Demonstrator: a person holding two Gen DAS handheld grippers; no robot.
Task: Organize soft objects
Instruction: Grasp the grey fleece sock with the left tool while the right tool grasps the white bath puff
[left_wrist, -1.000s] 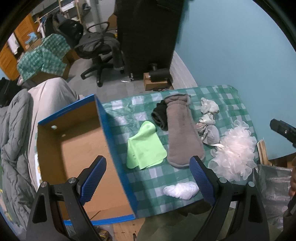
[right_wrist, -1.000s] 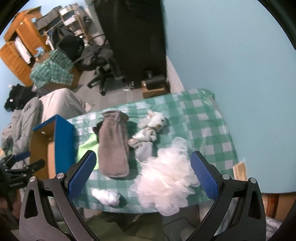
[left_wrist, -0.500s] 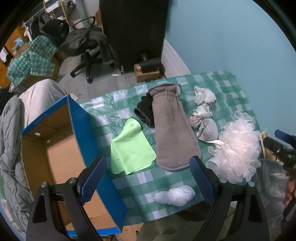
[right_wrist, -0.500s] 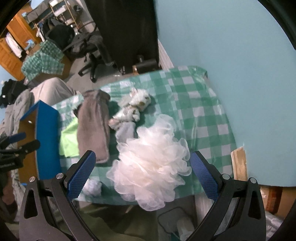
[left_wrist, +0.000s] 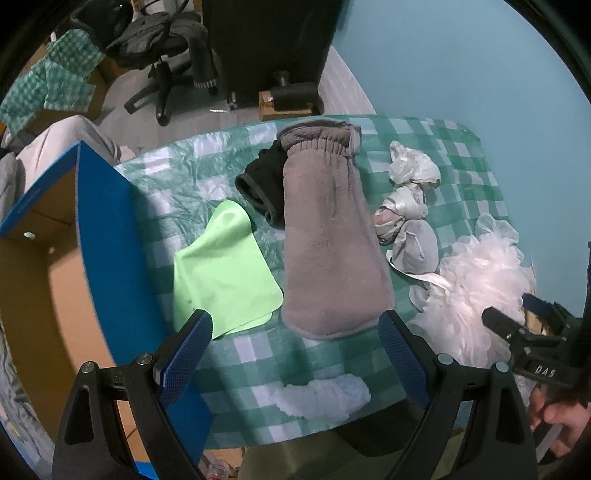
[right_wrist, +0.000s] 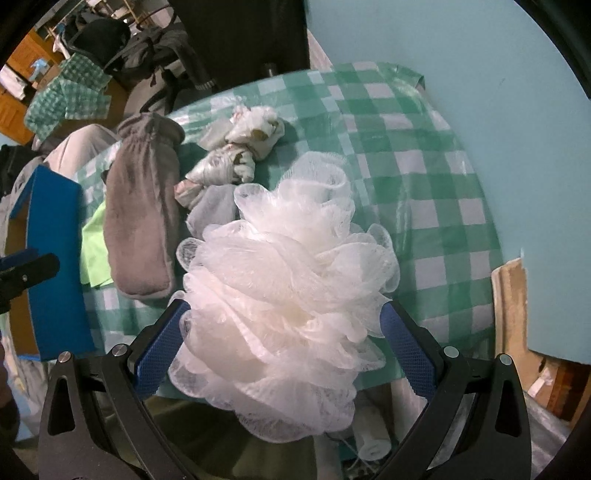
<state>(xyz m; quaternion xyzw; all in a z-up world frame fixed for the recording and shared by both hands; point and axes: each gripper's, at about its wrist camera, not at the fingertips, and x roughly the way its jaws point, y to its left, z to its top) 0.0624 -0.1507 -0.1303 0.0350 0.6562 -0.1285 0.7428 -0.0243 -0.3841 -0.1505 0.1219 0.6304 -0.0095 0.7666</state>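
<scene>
A white mesh bath pouf (right_wrist: 291, 295) lies near the front right edge of the green checked table (right_wrist: 417, 155). My right gripper (right_wrist: 284, 350) is open, its blue pads on either side of the pouf. In the left wrist view the pouf (left_wrist: 476, 295) sits at the right, beside the right gripper's tip (left_wrist: 517, 332). My left gripper (left_wrist: 295, 354) hangs open above the table front, over a small white wad (left_wrist: 325, 397). A grey fleece mitt (left_wrist: 328, 243), a lime cloth (left_wrist: 221, 269), a black sock (left_wrist: 266, 184) and knotted white bags (left_wrist: 410, 188) lie on the table.
An open cardboard box with blue outer walls (left_wrist: 107, 258) stands against the table's left side. A teal wall (left_wrist: 461, 62) runs along the right. Behind the table are an office chair (left_wrist: 166, 40) and a black cabinet (left_wrist: 269, 40). A hand (left_wrist: 557, 417) holds the right gripper.
Both grippers have moved closer to the table. The right one came down around the pouf, which now fills the space between its pads. The left one shifted right, away from the box.
</scene>
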